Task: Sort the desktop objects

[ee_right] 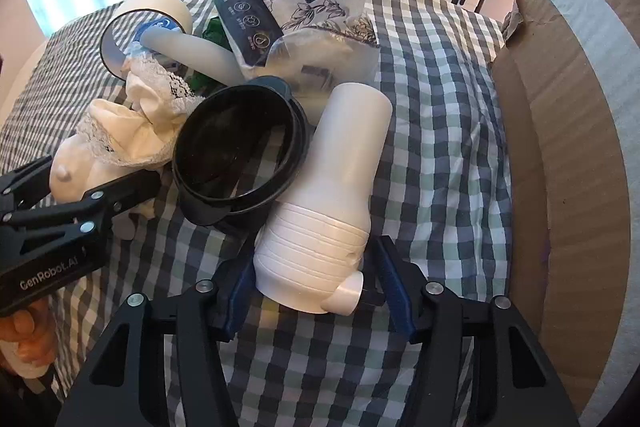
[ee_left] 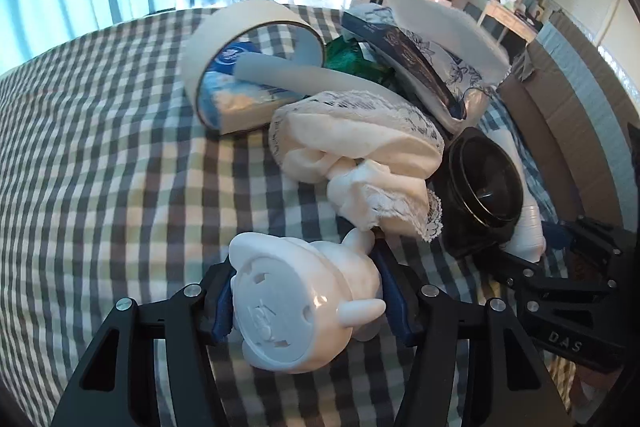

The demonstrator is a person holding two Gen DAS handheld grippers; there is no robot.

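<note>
The left wrist view shows a small white plastic animal figurine (ee_left: pixel 304 301) lying on its side, round base toward the camera, between the blue-padded fingers of the left gripper (ee_left: pixel 306 293); both pads look pressed against its flanks, so I read that gripper as gripping the figurine. In the right wrist view a white plastic bottle-shaped container with a ribbed band (ee_right: pixel 332 207) lies on the checked cloth of the tabletop (ee_right: pixel 436 115), its ribbed end and short side spout between the fingers of the right gripper (ee_right: pixel 316 291). The left pad touches the ribbed wall, but a gap shows between the spout and the right pad, so this gripper looks not yet closed on the container.

Just beside the container leans a black round plastic lid (ee_right: pixel 236 155), touching it. Behind that lies a crumpled cream cloth with lace trim (ee_left: pixel 356 155), then a wide roll of beige tape (ee_left: pixel 248 39) standing on edge, with a pale grey tube (ee_left: pixel 288 75) poking through it, a dark blue floral tissue pack (ee_left: pixel 420 67) with white paper on top, and something green underneath. A brown cardboard box wall (ee_right: pixel 560 131) stands at the right edge.

The step in hand appears to be picking two items out of the pile at once. Next, the right gripper needs to finish closing on the container, then both should lift clear without dragging the lid or lace cloth.
</note>
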